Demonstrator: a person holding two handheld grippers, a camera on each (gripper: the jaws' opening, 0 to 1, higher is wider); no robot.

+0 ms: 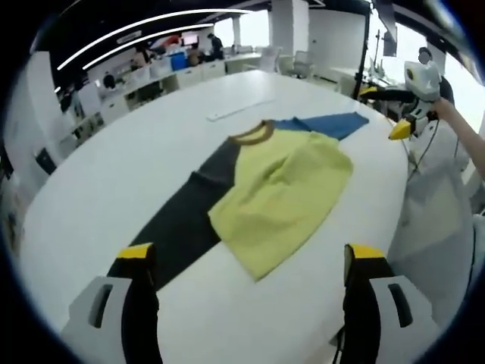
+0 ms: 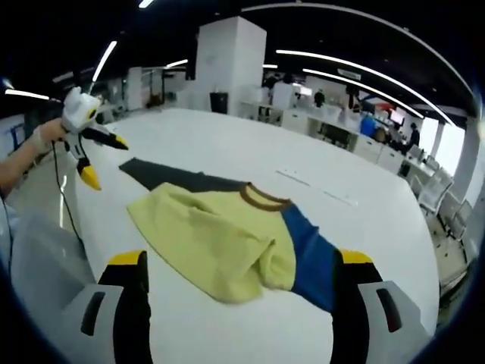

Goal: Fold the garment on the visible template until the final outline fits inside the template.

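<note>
One big white table carries everything, with office desks and chairs behind it. On the table lies the shirt, its yellow body partly folded over itself, a brown collar at the neck, one dark grey sleeve stretched flat to one side and a blue sleeve to the other; the same shirt sits between the jaws in the right gripper view. The left hand-held gripper hovers over the near table edge, jaws spread wide and holding nothing. The right hand-held gripper is likewise wide apart and empty above the table.
</note>
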